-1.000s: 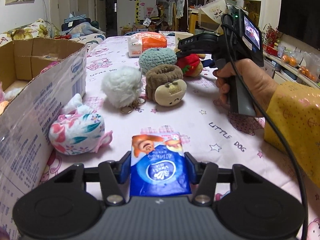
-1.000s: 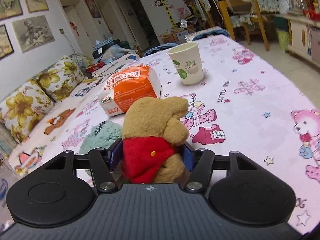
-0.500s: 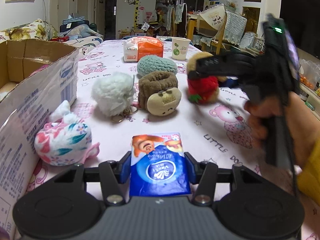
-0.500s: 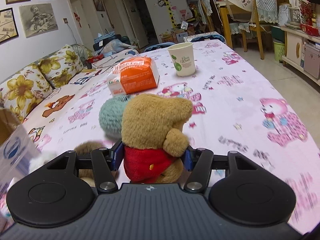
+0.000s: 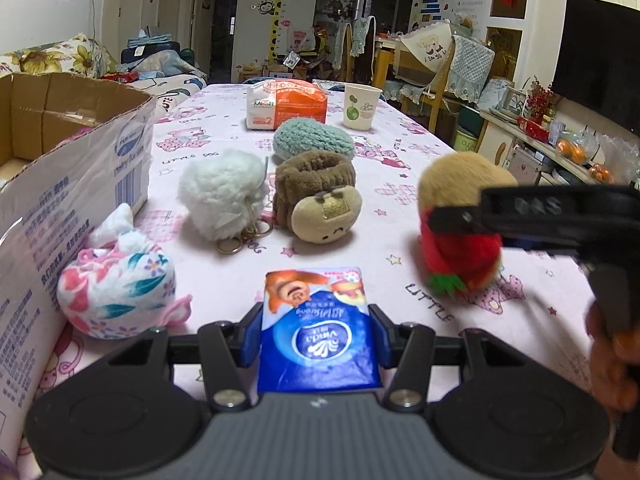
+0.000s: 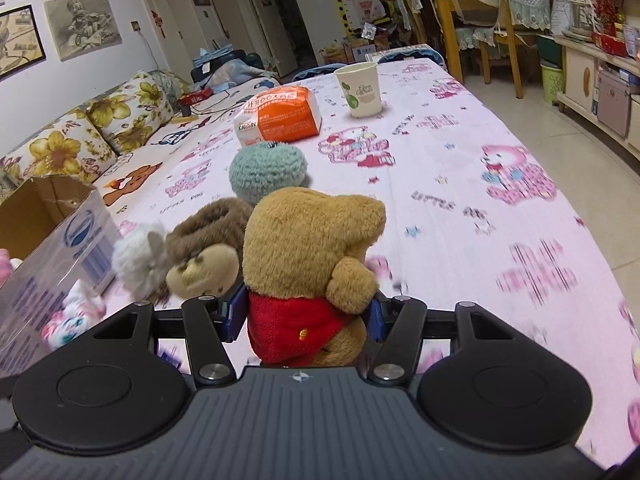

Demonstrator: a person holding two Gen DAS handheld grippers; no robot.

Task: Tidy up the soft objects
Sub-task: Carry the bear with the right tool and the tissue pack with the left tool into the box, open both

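— Pink cartoon-print tablecloth [image 5: 224, 268], toys scattered; open brown cardboard box [image 5: 76, 160] at the left. Where are the loads?

— Left gripper [image 5: 316, 336] has its jaws pinched on the blue tissue pack [image 5: 316, 344]; right gripper [image 6: 304, 316] squeezes the tan teddy bear in a red shirt [image 6: 308, 264], lifted above the cloth.

— Advice?

— Carry both over the box rim before releasing; I'd clear the fluffy white pom-pom [image 5: 224, 196].
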